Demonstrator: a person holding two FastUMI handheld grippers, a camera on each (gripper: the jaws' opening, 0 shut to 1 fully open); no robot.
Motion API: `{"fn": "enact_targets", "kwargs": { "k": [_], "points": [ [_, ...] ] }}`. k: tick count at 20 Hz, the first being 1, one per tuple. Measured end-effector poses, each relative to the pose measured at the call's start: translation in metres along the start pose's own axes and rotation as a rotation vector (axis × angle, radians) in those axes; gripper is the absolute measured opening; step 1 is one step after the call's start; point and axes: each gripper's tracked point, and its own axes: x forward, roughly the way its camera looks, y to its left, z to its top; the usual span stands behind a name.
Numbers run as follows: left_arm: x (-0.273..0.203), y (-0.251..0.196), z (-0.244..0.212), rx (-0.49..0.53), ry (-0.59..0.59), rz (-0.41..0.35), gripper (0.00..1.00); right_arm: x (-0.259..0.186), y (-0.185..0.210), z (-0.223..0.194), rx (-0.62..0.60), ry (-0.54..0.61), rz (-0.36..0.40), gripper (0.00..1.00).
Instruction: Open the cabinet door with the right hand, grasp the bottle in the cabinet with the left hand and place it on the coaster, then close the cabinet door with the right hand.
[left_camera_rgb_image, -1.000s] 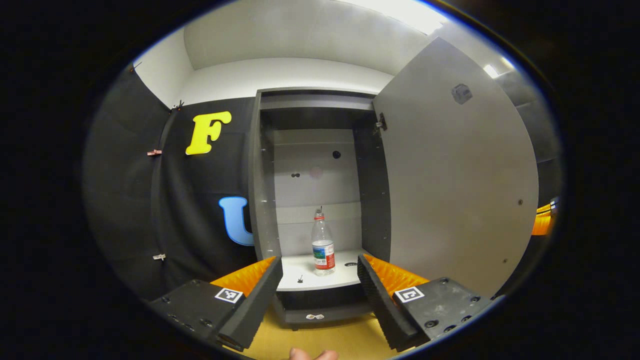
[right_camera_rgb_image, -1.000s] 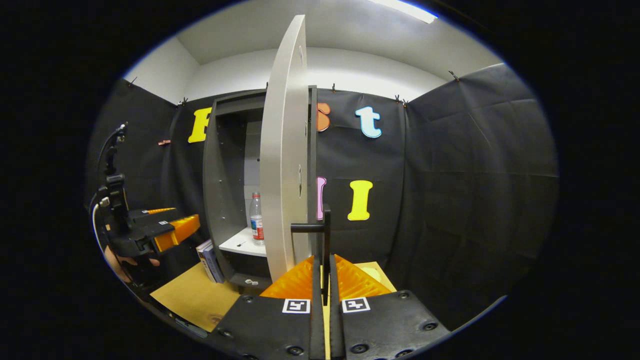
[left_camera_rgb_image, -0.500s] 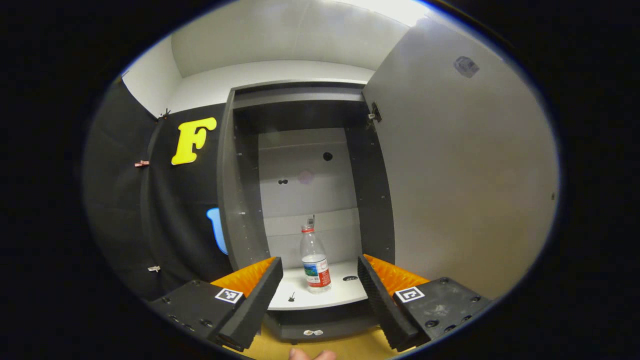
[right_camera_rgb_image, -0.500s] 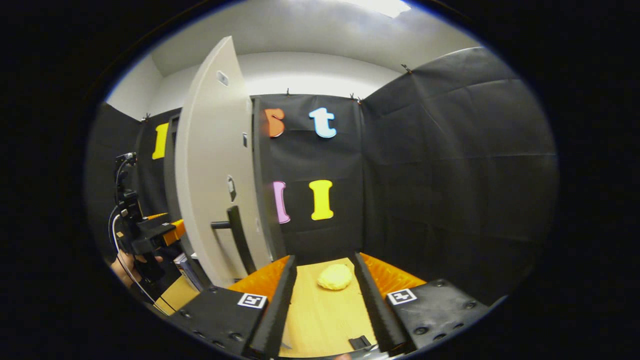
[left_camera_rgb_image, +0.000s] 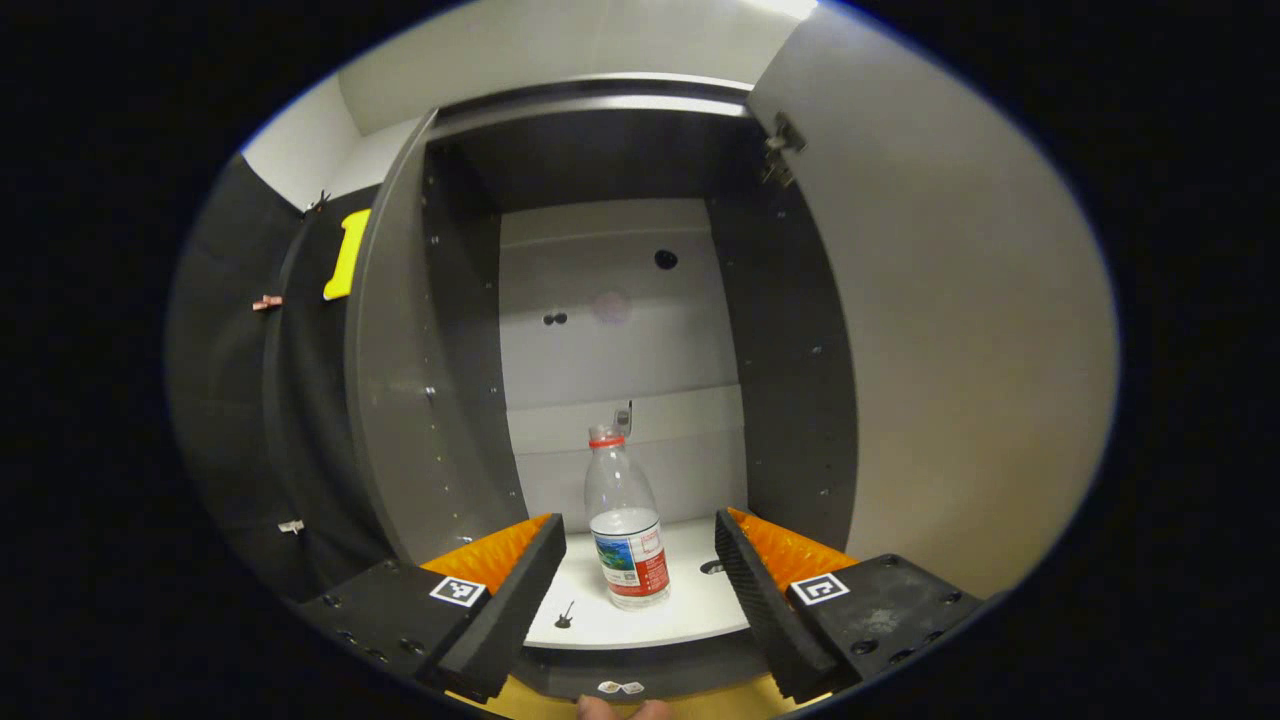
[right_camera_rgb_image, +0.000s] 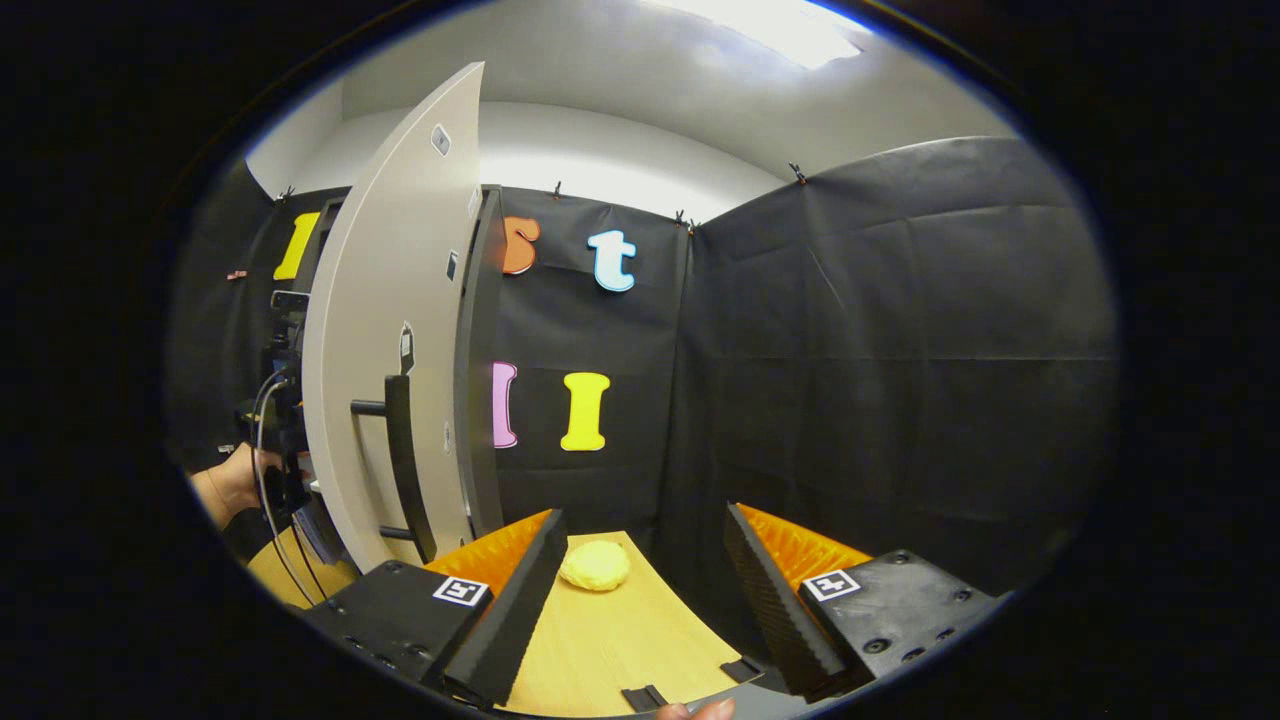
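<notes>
A clear plastic bottle (left_camera_rgb_image: 625, 530) with a red cap ring stands upright on the white shelf (left_camera_rgb_image: 690, 615) inside the open grey cabinet (left_camera_rgb_image: 420, 350). My left gripper (left_camera_rgb_image: 640, 580) is open and level with the bottle's lower half, its fingers apart on either side and a little short of it. The cabinet door (right_camera_rgb_image: 390, 320) stands swung wide open, its dark handle (right_camera_rgb_image: 400, 460) free. My right gripper (right_camera_rgb_image: 640, 590) is open, away from the door, over the wooden table (right_camera_rgb_image: 600, 650). A round yellow coaster (right_camera_rgb_image: 594, 565) lies on the table ahead of it.
The open door (left_camera_rgb_image: 960, 330) forms a wall close on the right in the left gripper view. A hand (right_camera_rgb_image: 235, 485) holding the other gripper shows behind the door's edge. Black cloth walls close in the booth.
My left gripper has moved forward toward the cabinet, so the bottle is larger and sits between the fingers. My right gripper let go of the door handle, opened and drew off to the right.
</notes>
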Motion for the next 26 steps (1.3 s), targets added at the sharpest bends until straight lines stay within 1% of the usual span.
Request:
{"fn": "enact_targets", "kwargs": {
  "k": [1, 2, 3, 4, 6, 7, 8, 10, 12, 14, 15, 16, 17, 20, 23, 26],
  "points": [
    [0.012, 0.001, -0.006, -0.011, 0.012, 0.008, 0.95, -0.001, -0.003, 0.001, 0.003, -0.004, -0.012, 0.98],
    [0.023, 0.006, -0.015, -0.014, 0.025, 0.021, 0.95, -0.004, -0.005, 0.004, 0.008, -0.01, -0.021, 0.94],
    [0.034, 0.008, -0.021, -0.017, 0.034, 0.032, 0.95, -0.007, -0.007, 0.005, 0.005, -0.018, -0.032, 0.98],
    [0.045, 0.008, -0.026, -0.02, 0.038, 0.041, 0.94, -0.009, -0.009, 0.006, -0.007, -0.026, -0.042, 0.98],
    [0.064, 0.013, -0.039, -0.025, 0.056, 0.068, 0.95, -0.014, -0.015, 0.004, -0.034, -0.021, -0.062, 0.97],
    [0.074, 0.014, -0.042, -0.026, 0.058, 0.075, 0.95, -0.015, -0.017, 0.002, -0.042, -0.015, -0.071, 1.0],
    [0.081, 0.014, -0.045, -0.027, 0.058, 0.071, 0.95, -0.017, -0.018, 0.001, -0.047, -0.011, -0.08, 0.97],
    [0.097, 0.01, -0.05, -0.028, 0.062, 0.059, 0.95, -0.02, -0.023, 0.0, -0.057, -0.007, -0.102, 0.97],
    [0.111, 0.013, -0.06, -0.038, 0.087, 0.073, 0.95, -0.023, -0.027, -0.001, -0.053, -0.006, -0.116, 0.98],
    [0.121, 0.012, -0.068, -0.061, 0.108, 0.069, 0.95, -0.026, -0.03, -0.001, -0.049, -0.006, -0.126, 0.98],
    [0.12, 0.011, -0.068, -0.067, 0.109, 0.065, 0.95, -0.027, -0.031, 0.0, -0.049, -0.008, -0.131, 0.98],
    [0.122, 0.014, -0.068, -0.071, 0.104, 0.046, 0.77, -0.026, -0.031, 0.001, -0.049, -0.011, -0.131, 0.98],
    [0.117, 0.012, -0.063, -0.069, 0.094, 0.032, 0.77, -0.026, -0.032, 0.0, -0.048, -0.012, -0.13, 0.98],
    [0.094, 0.017, -0.043, -0.046, 0.054, 0.027, 0.75, -0.023, -0.027, -0.003, -0.034, -0.007, -0.107, 0.97],
    [0.055, 0.026, -0.029, -0.051, 0.031, 0.017, 0.75, -0.018, -0.019, -0.006, -0.017, -0.008, -0.067, 0.97],
    [0.012, 0.043, -0.021, -0.054, 0.012, 0.017, 0.75, -0.004, 0.002, -0.005, -0.005, -0.003, -0.017, 0.97]
  ]
}}
